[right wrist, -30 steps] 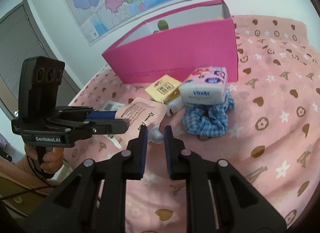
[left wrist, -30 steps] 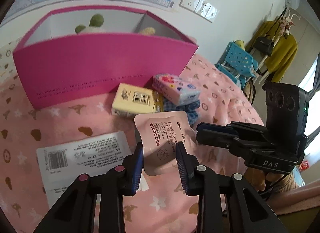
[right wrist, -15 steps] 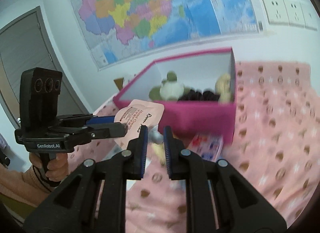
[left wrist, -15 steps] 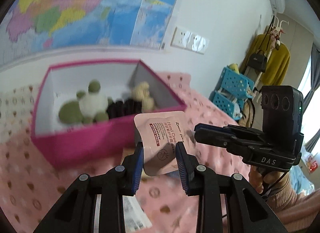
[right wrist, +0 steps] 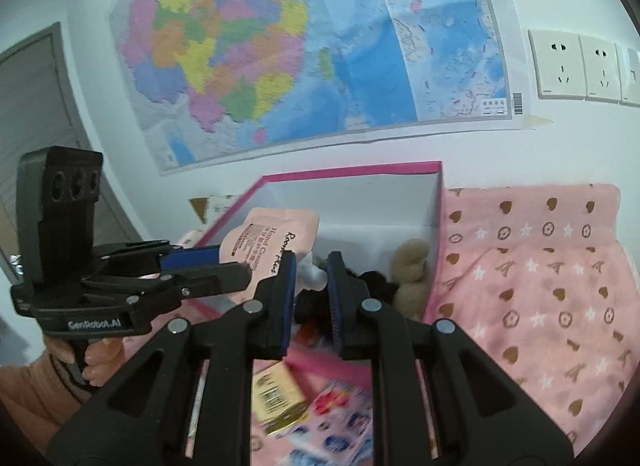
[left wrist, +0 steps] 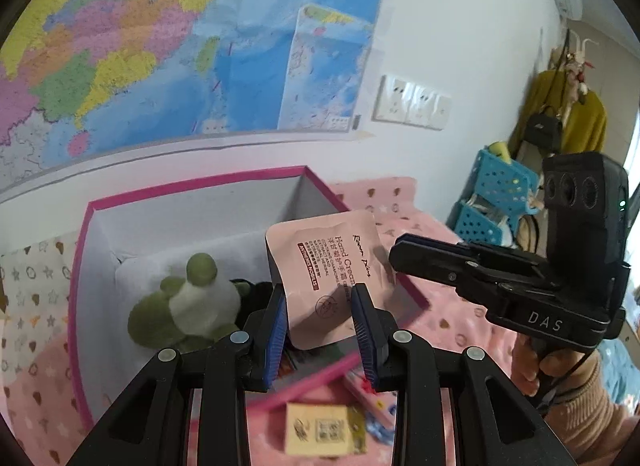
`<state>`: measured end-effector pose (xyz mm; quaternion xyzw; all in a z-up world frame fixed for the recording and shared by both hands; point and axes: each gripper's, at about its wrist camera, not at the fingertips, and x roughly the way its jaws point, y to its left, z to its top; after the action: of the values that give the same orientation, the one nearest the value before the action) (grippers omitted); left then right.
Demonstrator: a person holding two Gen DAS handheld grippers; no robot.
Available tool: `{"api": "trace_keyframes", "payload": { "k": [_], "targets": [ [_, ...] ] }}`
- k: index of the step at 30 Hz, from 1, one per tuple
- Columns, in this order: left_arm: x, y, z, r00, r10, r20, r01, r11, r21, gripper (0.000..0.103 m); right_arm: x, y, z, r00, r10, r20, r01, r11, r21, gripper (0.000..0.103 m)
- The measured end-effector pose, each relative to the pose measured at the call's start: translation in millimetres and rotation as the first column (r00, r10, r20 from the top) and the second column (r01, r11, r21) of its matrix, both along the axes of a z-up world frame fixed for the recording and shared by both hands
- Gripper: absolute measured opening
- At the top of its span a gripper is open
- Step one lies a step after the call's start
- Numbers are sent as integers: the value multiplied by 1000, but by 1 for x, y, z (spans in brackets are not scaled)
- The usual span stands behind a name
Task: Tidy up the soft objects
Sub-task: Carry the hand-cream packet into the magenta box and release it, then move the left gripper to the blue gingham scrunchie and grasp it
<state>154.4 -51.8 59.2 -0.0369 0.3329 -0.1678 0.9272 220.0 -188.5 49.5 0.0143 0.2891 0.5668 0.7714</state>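
Note:
My left gripper (left wrist: 320, 302) is shut on a pink hand cream sachet (left wrist: 332, 266) and holds it in the air over the near right part of the pink box (left wrist: 192, 189). The sachet also shows in the right wrist view (right wrist: 268, 242), clamped in the left gripper (right wrist: 236, 266). Inside the box lie a green and white plush (left wrist: 188, 302), a beige plush (right wrist: 410, 266) and something black (right wrist: 372, 282). My right gripper (right wrist: 310, 270) hovers beside the sachet with jaws narrowly apart and nothing between them; it also shows in the left wrist view (left wrist: 400, 250).
On the pink patterned blanket (right wrist: 540, 286) in front of the box lie a yellow packet (left wrist: 320, 428) and a floral tissue pack (right wrist: 340, 426). A map (right wrist: 300, 45) and wall sockets (right wrist: 580, 65) are behind. Blue baskets (left wrist: 496, 193) stand at the right.
Both grippers rose from the blanket and moved forward to the box; the sachet went from low over the bed to above the box's near edge. The box interior came into view.

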Motion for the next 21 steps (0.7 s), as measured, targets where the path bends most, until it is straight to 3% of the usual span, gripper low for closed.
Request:
{"api": "trace_keyframes", "payload": {
  "k": [6,10,18,21],
  "targets": [
    [32,-5,-22,997,25,-76,-23,999,31,37,26,18,-17,998,-56,-40,54,997,-55,18],
    [41,-5,-35,992,66,-103,-61,997,53,52,26,19,-19,997,-77,-28,75,995,-67,18],
    [18,4,-30,995,86,-52,-83,995,59,52,9,4,-13,999,-44,-5,43,998,-55,21],
    [3,6,-23,997,82,-17,-81,995,52,54,0,-8,-11,1000,-26,-12,26,999,-36,27]
  ]
}}
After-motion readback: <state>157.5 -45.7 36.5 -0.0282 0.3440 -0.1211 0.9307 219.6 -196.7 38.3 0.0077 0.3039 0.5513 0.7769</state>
